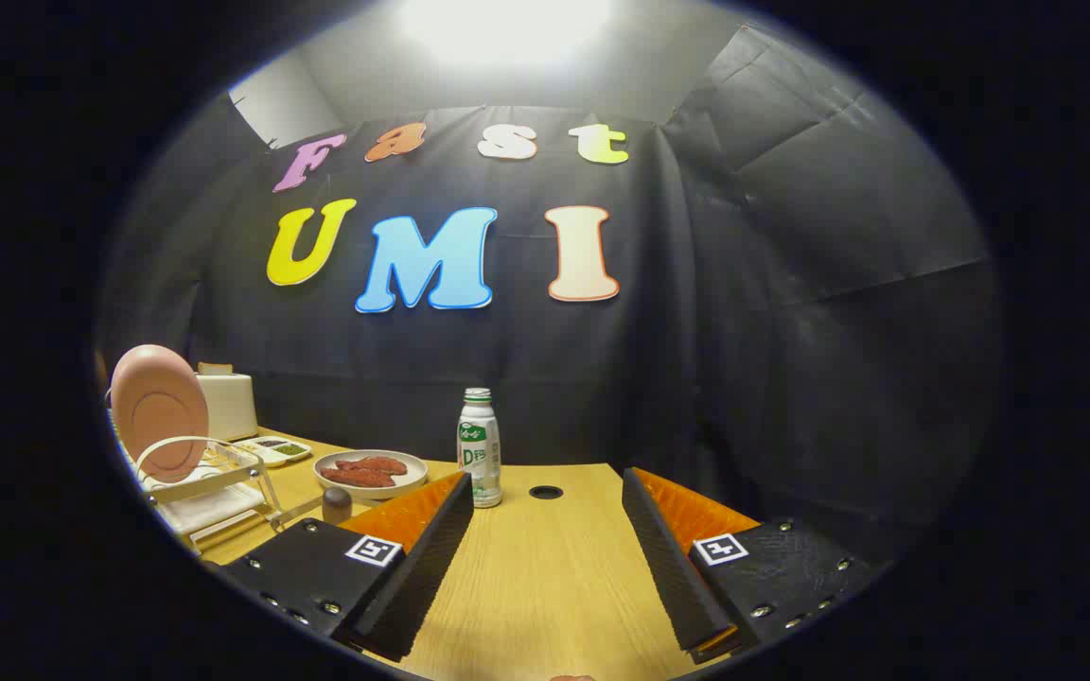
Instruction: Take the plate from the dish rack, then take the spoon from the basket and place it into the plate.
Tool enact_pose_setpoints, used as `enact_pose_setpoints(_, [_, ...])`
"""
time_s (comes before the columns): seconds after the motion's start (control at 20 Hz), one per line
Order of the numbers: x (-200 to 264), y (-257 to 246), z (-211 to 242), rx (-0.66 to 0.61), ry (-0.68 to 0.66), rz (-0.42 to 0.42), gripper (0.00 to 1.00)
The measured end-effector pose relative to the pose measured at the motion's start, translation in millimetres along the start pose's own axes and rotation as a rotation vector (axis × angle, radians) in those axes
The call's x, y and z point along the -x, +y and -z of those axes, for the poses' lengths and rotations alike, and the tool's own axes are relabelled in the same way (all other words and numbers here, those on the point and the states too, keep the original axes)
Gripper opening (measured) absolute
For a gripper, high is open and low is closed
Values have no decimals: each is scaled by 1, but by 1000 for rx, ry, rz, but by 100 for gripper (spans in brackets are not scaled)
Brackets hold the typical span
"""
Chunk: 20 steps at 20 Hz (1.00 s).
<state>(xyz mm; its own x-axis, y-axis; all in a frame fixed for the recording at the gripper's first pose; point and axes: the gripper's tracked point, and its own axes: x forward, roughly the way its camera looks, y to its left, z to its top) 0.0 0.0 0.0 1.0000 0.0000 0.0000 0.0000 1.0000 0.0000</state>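
Note:
A pink plate stands on edge in a white wire dish rack, far off to the left of my fingers. My gripper is open above the wooden table, with only bare tabletop between the fingers. The plate and rack lie well to the left of the left finger.
A white bottle with a green label stands just beyond the left fingertip. Left of it sits a bowl of reddish food, with a small brown object in front. A white toaster and a small tray stand behind the rack. A cable hole marks the table.

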Motion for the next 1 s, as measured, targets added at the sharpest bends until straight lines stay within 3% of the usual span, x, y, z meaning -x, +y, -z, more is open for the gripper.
enact_pose_setpoints(0.2, [31, -19, -19, 20, 15, 39, 97])
enact_pose_setpoints(0.45, [74, -3, -40, 30, 35, 18, 96])
enact_pose_setpoints(1.0, [128, 116, -97, 20, 30, -142, 96])
